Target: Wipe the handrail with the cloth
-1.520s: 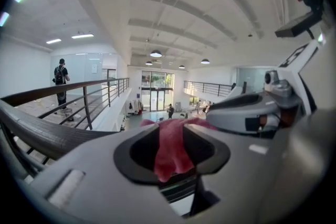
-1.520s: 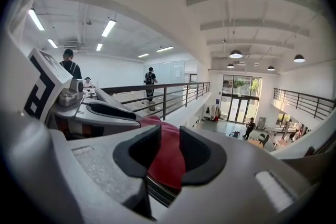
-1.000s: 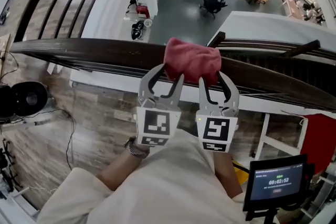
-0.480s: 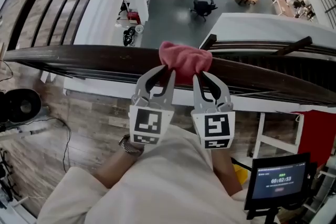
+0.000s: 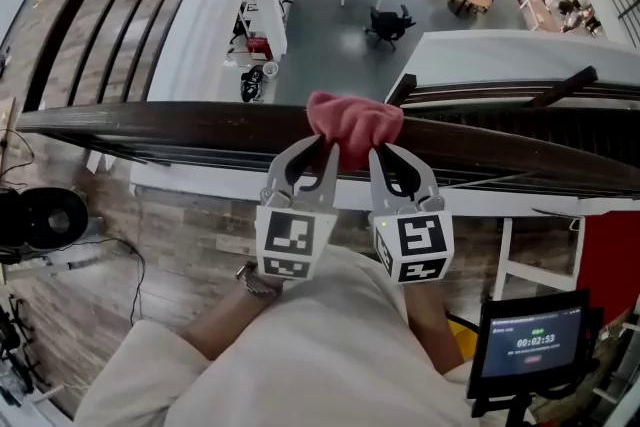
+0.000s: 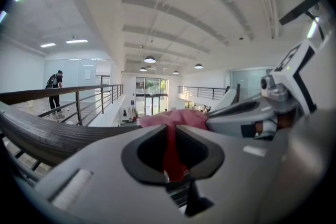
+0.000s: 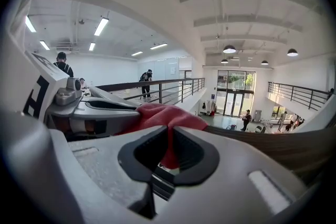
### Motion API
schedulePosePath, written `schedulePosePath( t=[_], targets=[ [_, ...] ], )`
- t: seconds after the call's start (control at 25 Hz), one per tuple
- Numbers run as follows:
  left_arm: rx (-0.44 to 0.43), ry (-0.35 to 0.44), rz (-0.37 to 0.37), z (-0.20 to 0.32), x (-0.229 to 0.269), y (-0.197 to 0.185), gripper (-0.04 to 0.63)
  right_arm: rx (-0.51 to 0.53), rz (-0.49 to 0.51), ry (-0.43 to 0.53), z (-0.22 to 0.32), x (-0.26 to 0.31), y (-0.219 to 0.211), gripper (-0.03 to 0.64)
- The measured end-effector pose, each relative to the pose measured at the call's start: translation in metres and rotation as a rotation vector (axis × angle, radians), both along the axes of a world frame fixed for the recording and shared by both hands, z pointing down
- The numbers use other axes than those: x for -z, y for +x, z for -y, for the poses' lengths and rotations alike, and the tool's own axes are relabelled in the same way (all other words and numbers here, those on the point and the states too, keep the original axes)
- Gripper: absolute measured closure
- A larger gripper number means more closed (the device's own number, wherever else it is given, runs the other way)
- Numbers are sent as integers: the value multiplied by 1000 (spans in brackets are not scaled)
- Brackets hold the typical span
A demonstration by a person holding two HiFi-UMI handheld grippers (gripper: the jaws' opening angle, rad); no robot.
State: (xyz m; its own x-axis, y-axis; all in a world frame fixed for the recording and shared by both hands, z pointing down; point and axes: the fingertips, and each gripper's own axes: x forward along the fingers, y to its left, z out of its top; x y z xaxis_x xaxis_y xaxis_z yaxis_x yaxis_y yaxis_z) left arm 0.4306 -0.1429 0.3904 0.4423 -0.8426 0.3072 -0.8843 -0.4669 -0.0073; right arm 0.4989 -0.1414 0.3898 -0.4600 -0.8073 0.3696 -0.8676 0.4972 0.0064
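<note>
A red cloth lies bunched over the dark wooden handrail, which runs across the head view. My left gripper has just been closing and now pinches the cloth's left part. The right gripper, also just closed in, pinches its right part. In the left gripper view a fold of cloth is squeezed between the left gripper's jaws, with the handrail at left. The right gripper view shows the cloth nipped between the right gripper's jaws and the handrail running off right.
Beyond the rail is a drop to a lower floor with tables and a black chair. A small screen stands at lower right and a black round device at left. A person walks by a far railing.
Both grippers' jaws went from wide open around the cloth to closed on it. The cloth is gathered into a narrower bunch between the two grippers.
</note>
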Motion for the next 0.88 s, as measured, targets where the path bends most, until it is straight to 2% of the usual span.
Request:
schedulePosePath(
  t=[0.12, 0.36, 0.6, 0.88],
  targets=[
    [-1, -12, 4, 5, 0, 9, 538, 1, 26, -20, 5, 0, 8, 583],
    [-7, -51, 26, -3, -8, 5, 538, 29, 66, -64, -5, -8, -2, 586],
    [13, -56, 32, -9, -14, 3, 539, 45, 2, -35, -11, -13, -1, 586],
    [38, -64, 42, -18, -19, 8, 538, 83, 28, -43, -20, -18, 6, 585]
  ],
)
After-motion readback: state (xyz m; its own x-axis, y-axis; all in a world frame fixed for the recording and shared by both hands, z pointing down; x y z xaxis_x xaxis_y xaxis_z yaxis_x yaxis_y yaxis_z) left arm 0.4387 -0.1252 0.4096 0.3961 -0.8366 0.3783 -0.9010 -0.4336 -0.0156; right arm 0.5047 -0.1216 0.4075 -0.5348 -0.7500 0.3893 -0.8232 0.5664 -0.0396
